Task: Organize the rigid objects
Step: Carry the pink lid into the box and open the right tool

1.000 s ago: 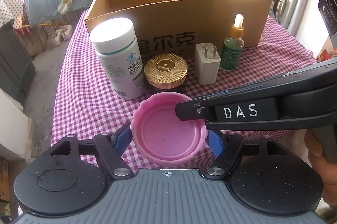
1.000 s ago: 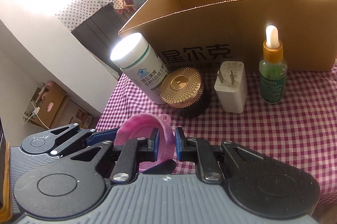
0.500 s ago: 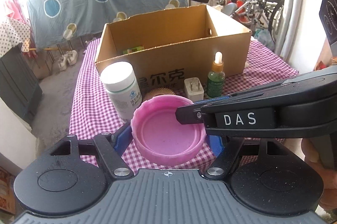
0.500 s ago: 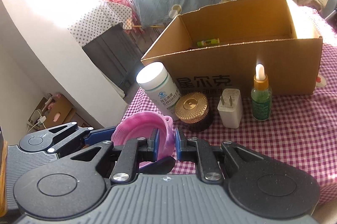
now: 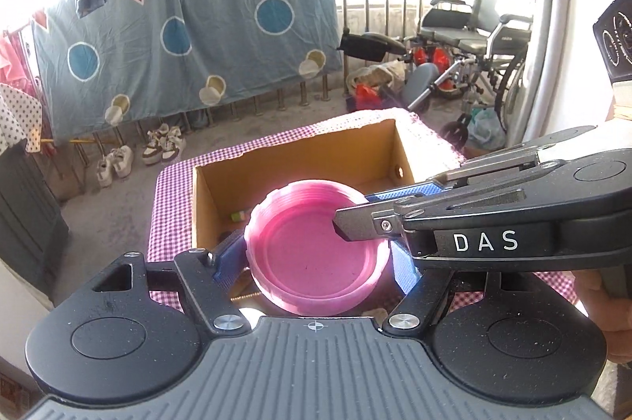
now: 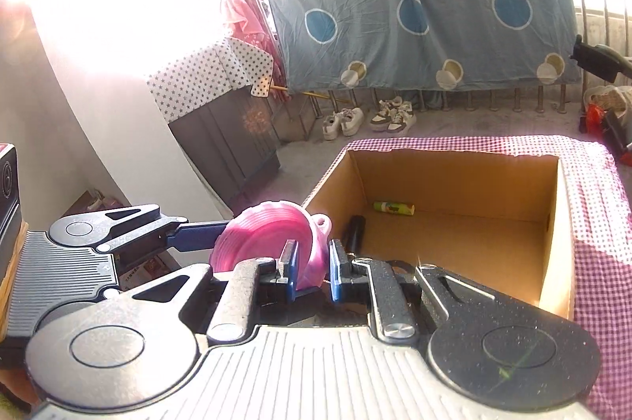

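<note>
Gripping a pink lid point(image 5: 316, 254) from both sides, left claw point(image 5: 316, 264) spread across its width, right claw point(image 6: 312, 268) pinched shut on its rim, lid held above an open cardboard box point(image 6: 466, 246) on the checked worktop point(image 6: 600, 206), green tube point(image 6: 394, 208) inside the box.

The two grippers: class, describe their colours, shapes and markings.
Left gripper: grey ribbed body, black arms with round discs and silver screws, blue ridged pads. Right gripper: the same build, pale ribbed body, speckled black arms, blue pads; its side carries white letters "DAS". No cables or sleeves show.
</note>
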Demonstrator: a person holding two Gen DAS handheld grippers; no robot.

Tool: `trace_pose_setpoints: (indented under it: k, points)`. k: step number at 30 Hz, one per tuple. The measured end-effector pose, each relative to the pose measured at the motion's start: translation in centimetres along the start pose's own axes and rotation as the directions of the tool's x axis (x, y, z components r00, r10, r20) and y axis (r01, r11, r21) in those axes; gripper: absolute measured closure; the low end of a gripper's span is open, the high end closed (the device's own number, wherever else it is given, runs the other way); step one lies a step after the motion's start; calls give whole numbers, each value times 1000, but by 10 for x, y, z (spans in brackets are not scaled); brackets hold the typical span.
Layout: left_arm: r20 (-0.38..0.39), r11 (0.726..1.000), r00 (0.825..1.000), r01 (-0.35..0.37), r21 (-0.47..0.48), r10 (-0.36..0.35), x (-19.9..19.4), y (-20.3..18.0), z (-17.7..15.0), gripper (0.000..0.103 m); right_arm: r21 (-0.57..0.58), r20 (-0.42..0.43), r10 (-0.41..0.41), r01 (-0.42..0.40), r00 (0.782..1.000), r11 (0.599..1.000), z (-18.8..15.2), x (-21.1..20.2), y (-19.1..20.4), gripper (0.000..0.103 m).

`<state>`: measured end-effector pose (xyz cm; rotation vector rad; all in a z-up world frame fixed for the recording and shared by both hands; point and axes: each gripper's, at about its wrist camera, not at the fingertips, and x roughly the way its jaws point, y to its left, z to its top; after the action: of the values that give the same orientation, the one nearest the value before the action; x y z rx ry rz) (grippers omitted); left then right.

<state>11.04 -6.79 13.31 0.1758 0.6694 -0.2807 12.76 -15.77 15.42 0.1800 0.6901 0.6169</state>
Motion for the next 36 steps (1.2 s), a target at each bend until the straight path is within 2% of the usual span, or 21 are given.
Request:
trace_pose_setpoints:
  k: [3,6,8,12,15,18,21,25,29,32,36]
  points:
    - [-89,1000,996,11,5,-11,35,10,22,29,6,-90,5,-5,996,1000,31,33,-20,85]
    - [-198,999,980,31,-11,-33,74,23,34,29,60,-200,34,-22,979,998,53,76,-46,86]
    - [-267,998,962,48,-31,-55,101,32,38,29,95,-272,47,-22,961,995,62,109,-64,86]
    - [-410,992,905,80,-101,-115,158,54,37,29,152,-383,59,0,922,988,69,168,-92,86]
    - [-481,985,863,89,-151,-152,187,67,31,29,162,-435,49,25,899,986,68,202,-106,86]
    - [-517,984,842,81,-161,-154,208,71,26,29,162,-462,46,33,886,986,63,224,-117,86]
    - [-531,989,837,70,-133,-131,219,67,23,29,154,-486,39,42,873,987,60,244,-125,86]
    - [-537,994,838,48,-96,-93,227,63,24,29,147,-498,35,45,867,988,57,263,-133,85]
    - [-515,996,854,43,-77,-77,225,60,26,24,167,-477,41,44,878,985,58,269,-140,83]
    - [-495,995,864,57,-83,-91,222,62,32,21,195,-451,62,31,890,980,61,263,-146,83]
    - [-458,995,885,44,-90,-81,207,62,40,21,211,-397,68,19,915,977,69,239,-147,83]
